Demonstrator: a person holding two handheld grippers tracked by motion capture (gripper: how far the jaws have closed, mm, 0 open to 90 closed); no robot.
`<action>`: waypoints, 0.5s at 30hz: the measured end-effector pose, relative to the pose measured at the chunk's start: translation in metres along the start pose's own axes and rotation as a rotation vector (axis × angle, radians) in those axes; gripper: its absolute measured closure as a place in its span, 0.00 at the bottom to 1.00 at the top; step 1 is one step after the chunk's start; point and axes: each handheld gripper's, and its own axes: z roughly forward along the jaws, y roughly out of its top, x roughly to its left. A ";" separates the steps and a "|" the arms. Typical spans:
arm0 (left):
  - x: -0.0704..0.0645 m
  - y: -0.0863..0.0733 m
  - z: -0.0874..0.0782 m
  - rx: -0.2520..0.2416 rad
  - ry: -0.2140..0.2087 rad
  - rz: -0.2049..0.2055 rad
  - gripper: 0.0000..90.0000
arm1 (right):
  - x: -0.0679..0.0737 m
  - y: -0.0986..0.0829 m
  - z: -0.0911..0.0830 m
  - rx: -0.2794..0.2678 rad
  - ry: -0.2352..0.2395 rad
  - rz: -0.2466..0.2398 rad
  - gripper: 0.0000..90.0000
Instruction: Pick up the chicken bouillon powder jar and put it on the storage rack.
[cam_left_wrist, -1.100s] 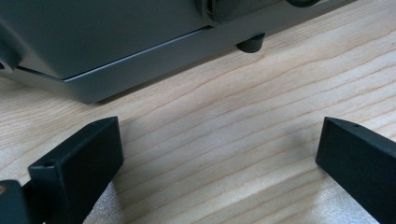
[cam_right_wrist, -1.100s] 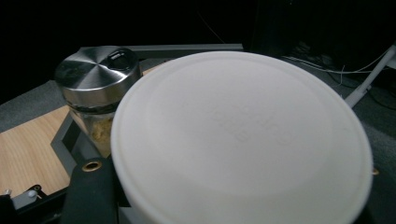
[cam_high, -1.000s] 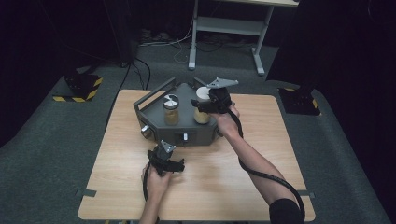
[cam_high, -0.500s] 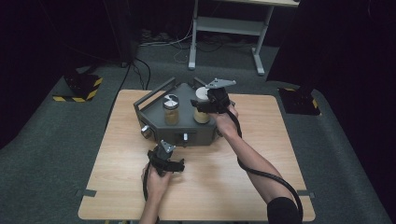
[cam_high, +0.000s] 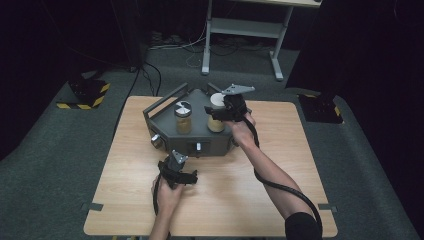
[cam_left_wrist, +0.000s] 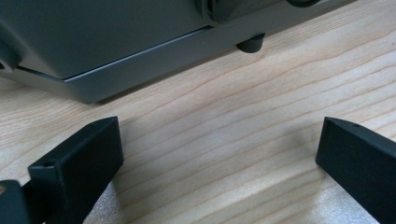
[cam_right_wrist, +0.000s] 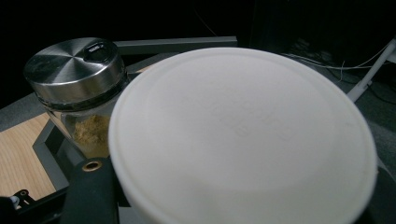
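Up close, right gripper (cam_high: 220, 114) pinches round white-lidded jar (cam_right_wrist: 243, 135); left gripper (cam_left_wrist: 219, 154) spread over woodgrain.

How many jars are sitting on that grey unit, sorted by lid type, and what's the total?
Metal-lidded jar: 1
White-lidded jar: 1
Total on the grey unit: 2

Pale wood-grain surface (cam_high: 240, 200), dark grey box (cam_high: 200, 137), white lid (cam_right_wrist: 243, 135), steel-capped jar (cam_right_wrist: 77, 65) of tan powder, black fingers (cam_left_wrist: 79, 163).
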 end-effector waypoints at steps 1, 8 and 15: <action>0.000 0.000 0.000 0.000 0.000 0.000 0.01 | 0.000 0.000 0.000 0.000 0.000 0.000 0.38; 0.000 0.000 0.000 0.000 0.000 0.000 0.01 | -0.001 0.000 0.000 -0.003 0.009 -0.001 0.35; 0.000 0.000 0.000 0.000 0.000 -0.001 0.01 | 0.005 -0.001 0.002 0.007 0.003 -0.001 0.13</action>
